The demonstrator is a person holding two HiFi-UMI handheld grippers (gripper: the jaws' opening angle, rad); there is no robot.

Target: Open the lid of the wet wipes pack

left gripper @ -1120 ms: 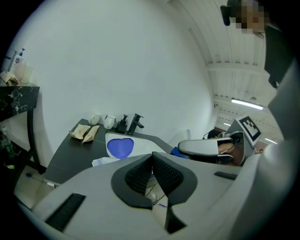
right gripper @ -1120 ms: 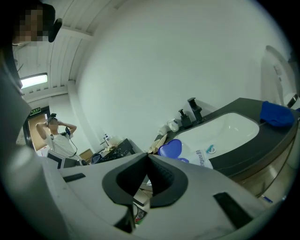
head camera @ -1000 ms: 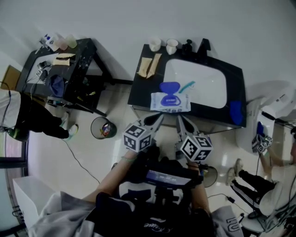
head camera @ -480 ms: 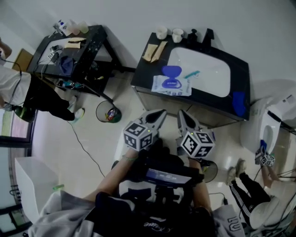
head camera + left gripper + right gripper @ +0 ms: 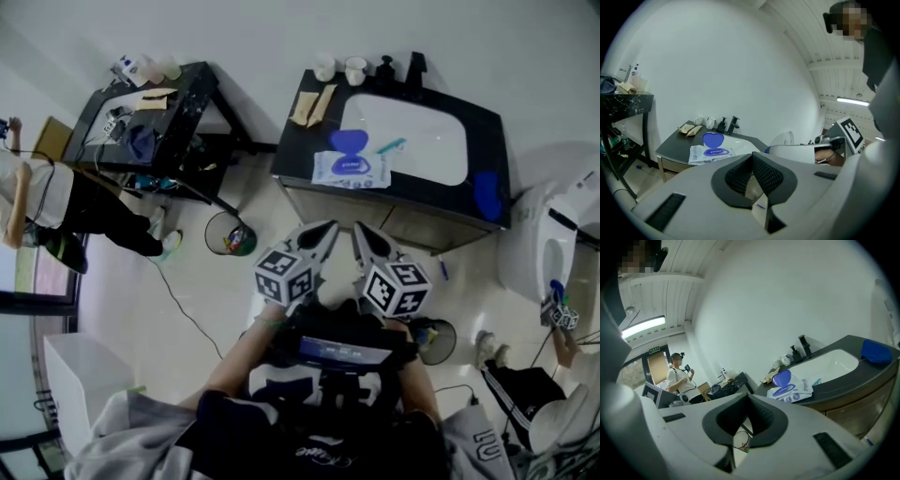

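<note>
The wet wipes pack [image 5: 352, 170] lies flat on the dark counter [image 5: 300, 164], left of the sink basin. Its blue lid [image 5: 348, 142] stands flipped up at the far side. The left gripper view shows the same pack [image 5: 708, 153] with its raised lid [image 5: 712, 139], and so does the right gripper view, with the pack [image 5: 793, 391] and lid [image 5: 781, 378] in the distance. My left gripper [image 5: 322, 232] and right gripper [image 5: 359, 234] are held side by side near my body, well short of the counter. Both are shut with nothing between the pads.
A white sink basin [image 5: 412, 141] with a black faucet [image 5: 413, 66] fills the counter's right half. Two cups [image 5: 325, 67] and paper towels [image 5: 309, 103] sit at the back left, a blue cloth [image 5: 487, 195] at the right. A waste bin [image 5: 231, 234], a black side table [image 5: 150, 122] and a toilet [image 5: 539, 246] stand around.
Both grippers have drawn back from the front edge of the pack toward my body. The counter now sits farther off in the head view. The lid stays up.
</note>
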